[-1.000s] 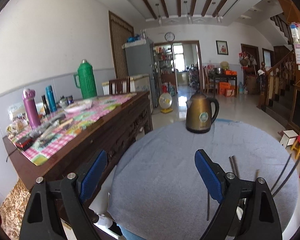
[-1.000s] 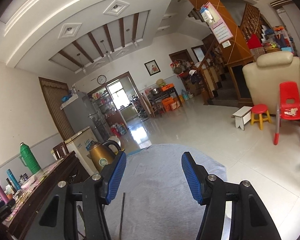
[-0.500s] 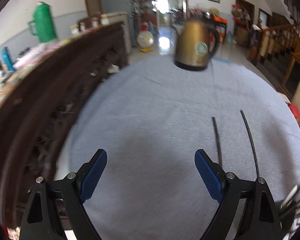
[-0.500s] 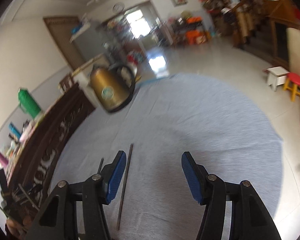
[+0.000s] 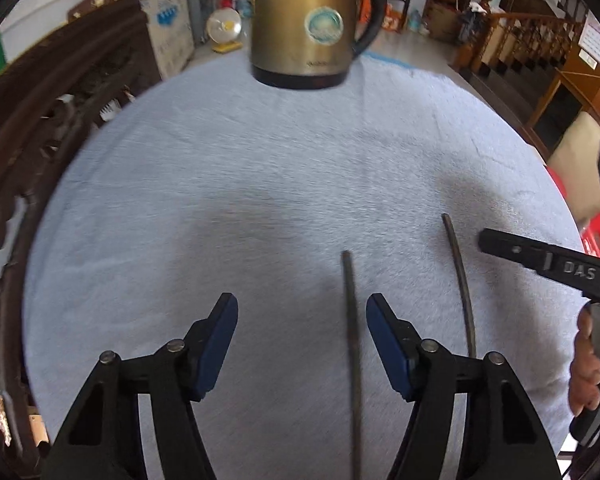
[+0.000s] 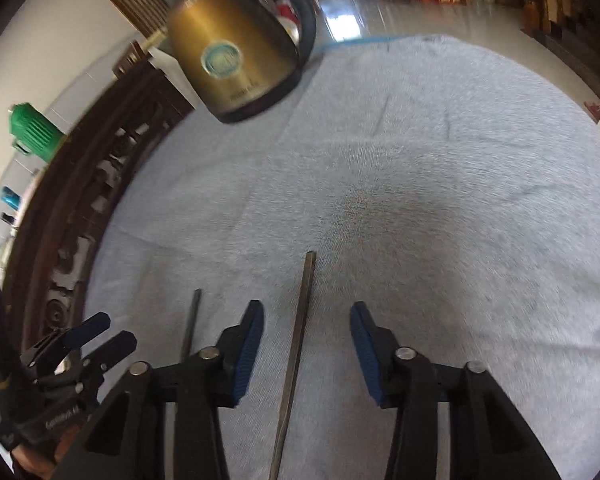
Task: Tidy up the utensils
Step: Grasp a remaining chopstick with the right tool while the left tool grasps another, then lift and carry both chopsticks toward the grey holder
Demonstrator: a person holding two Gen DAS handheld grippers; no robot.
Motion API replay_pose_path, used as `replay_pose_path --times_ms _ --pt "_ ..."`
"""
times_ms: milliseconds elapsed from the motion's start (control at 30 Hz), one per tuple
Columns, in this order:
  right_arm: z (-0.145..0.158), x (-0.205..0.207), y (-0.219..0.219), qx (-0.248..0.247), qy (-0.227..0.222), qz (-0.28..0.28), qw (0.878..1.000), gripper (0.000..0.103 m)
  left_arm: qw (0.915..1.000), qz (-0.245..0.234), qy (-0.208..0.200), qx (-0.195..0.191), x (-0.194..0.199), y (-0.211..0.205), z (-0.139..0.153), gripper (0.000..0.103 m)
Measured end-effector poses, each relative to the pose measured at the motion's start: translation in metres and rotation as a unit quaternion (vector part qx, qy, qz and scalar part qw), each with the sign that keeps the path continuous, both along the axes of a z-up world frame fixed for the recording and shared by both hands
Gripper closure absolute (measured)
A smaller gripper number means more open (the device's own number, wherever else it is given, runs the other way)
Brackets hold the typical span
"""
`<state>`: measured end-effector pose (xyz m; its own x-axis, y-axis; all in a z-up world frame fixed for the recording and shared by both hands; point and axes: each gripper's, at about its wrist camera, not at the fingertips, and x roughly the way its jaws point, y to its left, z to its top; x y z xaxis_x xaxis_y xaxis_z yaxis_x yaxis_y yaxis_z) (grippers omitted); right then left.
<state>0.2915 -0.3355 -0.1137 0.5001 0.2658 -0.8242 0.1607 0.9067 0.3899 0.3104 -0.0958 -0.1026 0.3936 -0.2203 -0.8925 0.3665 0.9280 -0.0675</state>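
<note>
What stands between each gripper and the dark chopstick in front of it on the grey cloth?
Nothing visible does. The right gripper, jaws closing, already straddles one chopstick, pads not touching. The left gripper, also closing, has the other chopstick between its fingers. The kettle stands far behind.

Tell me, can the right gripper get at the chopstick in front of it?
Probably yes. The chopstick lies flat on the cloth between the right gripper's closing jaws, not yet pinched, with nothing in the way.
</note>
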Motion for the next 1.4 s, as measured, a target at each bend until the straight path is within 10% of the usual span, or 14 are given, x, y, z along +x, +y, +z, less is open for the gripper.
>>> replay_pose_path --times_ms 467,633,1400 --pt "-0.019 0.048 0.038 -0.126 0.058 0.031 0.99 0.089 0.9991 -0.008 0.027 0.031 0.03 -0.034 -0.035 0.053" --pt "-0.021 0.044 0.04 -0.133 0.048 0.033 0.989 0.096 0.9994 -0.01 0.01 0.03 0.027 -0.038 -0.033 0.093" --pt "0.04 -0.15 -0.027 -0.055 -0.118 -0.1 0.986 0.096 0.9894 0.077 -0.097 -0.077 -0.105 0.074 0.045 0.098"
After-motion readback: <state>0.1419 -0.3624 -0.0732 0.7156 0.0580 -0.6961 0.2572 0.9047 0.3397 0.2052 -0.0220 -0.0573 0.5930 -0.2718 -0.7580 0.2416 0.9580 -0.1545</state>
